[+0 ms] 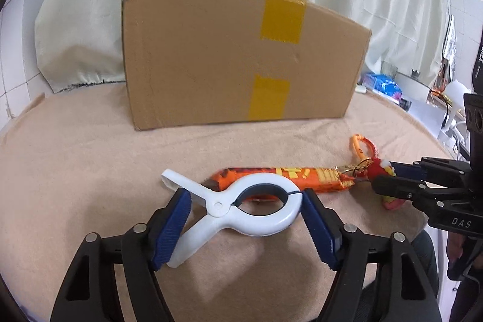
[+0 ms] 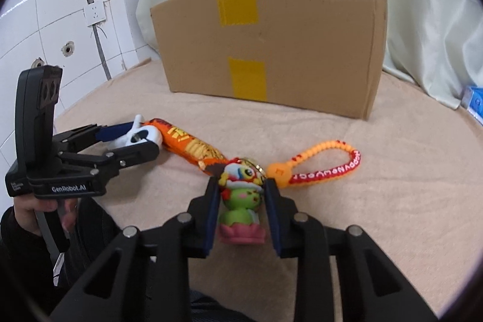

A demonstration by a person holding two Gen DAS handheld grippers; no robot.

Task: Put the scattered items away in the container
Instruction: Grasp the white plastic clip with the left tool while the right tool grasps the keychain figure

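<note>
Both grippers straddle separate items — left gripper (image 1: 244, 219) pads touching the white spring clamp (image 1: 241, 207), right gripper (image 2: 243, 216) pinching the figurine keychain (image 2: 241, 201) — ready for lifting into the cardboard box (image 1: 235, 56)

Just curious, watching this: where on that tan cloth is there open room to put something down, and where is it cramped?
Bare cloth lies right of the orange strap, and a strip runs between the cardboard box and the snack packet. More lies left of the white clip. It is crowded in the middle, where clip, packet and toy figure sit between both grippers.
</note>
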